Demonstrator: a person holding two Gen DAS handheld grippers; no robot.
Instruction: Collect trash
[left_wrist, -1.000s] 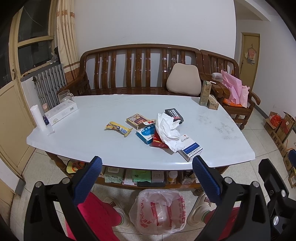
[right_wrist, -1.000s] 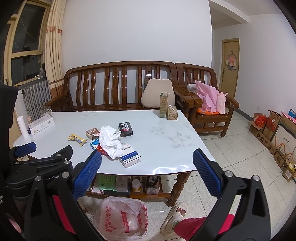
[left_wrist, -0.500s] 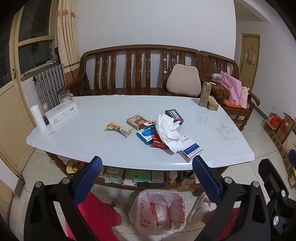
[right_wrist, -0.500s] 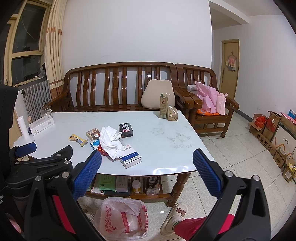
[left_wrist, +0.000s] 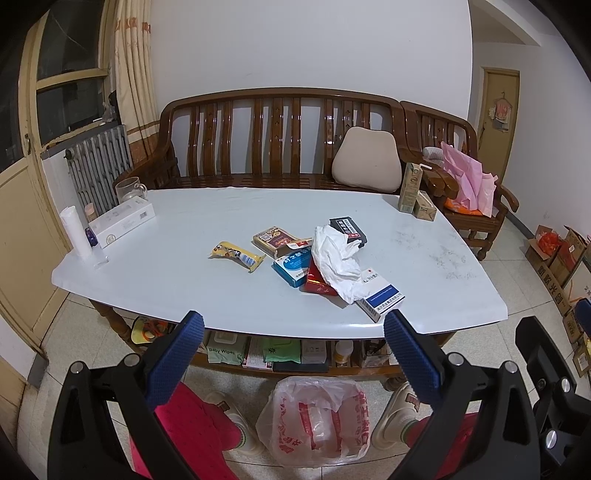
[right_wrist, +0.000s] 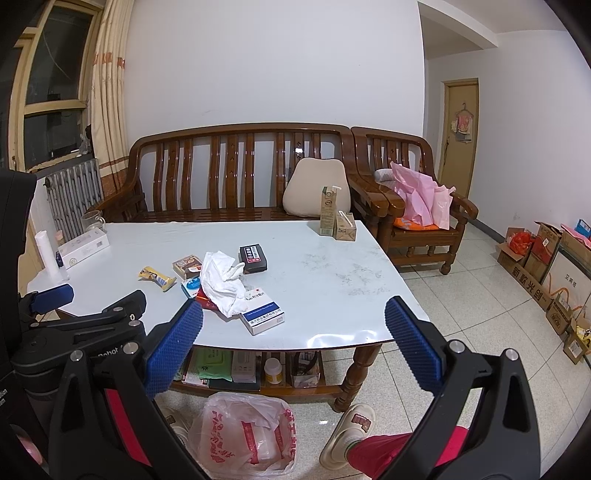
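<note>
On the shelf under the worktop, a pale green pack (left_wrist: 226, 350) reads "Baby Wipes". Beside the right-hand wall, a cardboard box (right_wrist: 529, 283) on the floor carries large dark Chinese characters, and the box beside it (right_wrist: 570, 280) has smaller ones. The black body of the left gripper (right_wrist: 88, 332), seen from the right wrist, shows white letters ending in "obot". Print on the small boxes on the worktop and the red print on the plastic bag (left_wrist: 317, 421) is too small to read.

Home living room; wooden sofa (left_wrist: 280, 147), radiator (left_wrist: 99, 162).
</note>
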